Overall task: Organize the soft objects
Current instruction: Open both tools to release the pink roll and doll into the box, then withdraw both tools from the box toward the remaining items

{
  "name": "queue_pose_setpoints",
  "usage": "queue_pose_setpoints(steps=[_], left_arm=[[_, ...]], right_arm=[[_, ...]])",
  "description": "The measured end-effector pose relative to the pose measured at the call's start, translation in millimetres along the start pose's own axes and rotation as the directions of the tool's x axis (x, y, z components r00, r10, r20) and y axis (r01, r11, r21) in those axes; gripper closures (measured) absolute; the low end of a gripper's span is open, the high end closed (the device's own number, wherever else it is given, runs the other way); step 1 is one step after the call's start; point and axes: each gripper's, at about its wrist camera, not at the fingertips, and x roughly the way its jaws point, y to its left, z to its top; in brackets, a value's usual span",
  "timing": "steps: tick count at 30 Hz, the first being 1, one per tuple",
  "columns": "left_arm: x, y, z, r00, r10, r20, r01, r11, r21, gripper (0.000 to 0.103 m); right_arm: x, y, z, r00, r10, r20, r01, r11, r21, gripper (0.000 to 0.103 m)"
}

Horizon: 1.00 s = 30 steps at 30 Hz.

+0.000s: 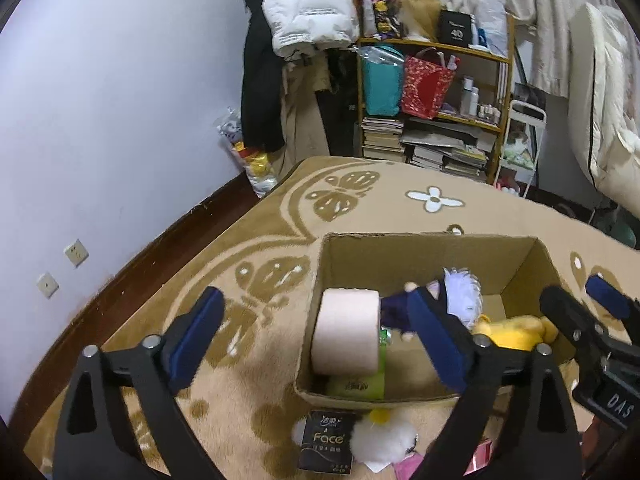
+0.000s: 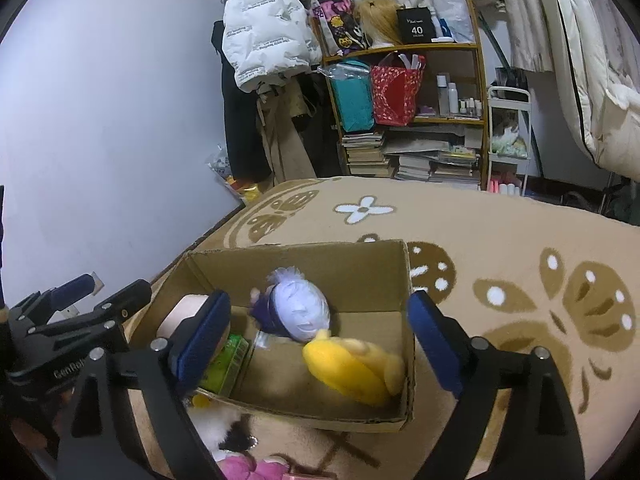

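Jaws spread wide and empty on both grippers, cardboard box (image 2: pixel 372 272) holding yellow plush (image 2: pixel 356 368), white-haired doll (image 2: pixel 300 308)

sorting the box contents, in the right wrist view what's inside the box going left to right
pink tissue roll → green tissue pack → white-haired doll → yellow plush, all inside the cardboard box

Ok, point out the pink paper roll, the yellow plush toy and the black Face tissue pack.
pink paper roll (image 1: pixel 346 332), left wrist view, curved side.
yellow plush toy (image 2: pixel 356 368), right wrist view, body.
black Face tissue pack (image 1: pixel 328 440), left wrist view, printed front.
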Motion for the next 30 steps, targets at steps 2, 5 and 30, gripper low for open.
queue_pose_setpoints(steps=[2,5,30], left_arm=[[-4.0,3.8,0.4,1.000,0.010,0.009,-0.010,1.000,-0.015,0.005],[-9.5,9.4,0.6,0.999,0.036,0.011,-0.036,0.999,-0.022,0.001],[-61.5,22.9,-35.7,0.994,0.089,-0.063,-0.085,0.995,0.058,0.001]], right_arm=[[-2.3,0.9,-1.3,1.000,-0.006,0.003,0.006,1.000,-0.005,0.003],[-6.0,2.1,-3.2,1.000,-0.016,0.001,0.016,1.000,-0.015,0.003],[-50.4,16.4,-30.0,0.999,0.010,-0.041,-0.010,1.000,0.001,0.003]])
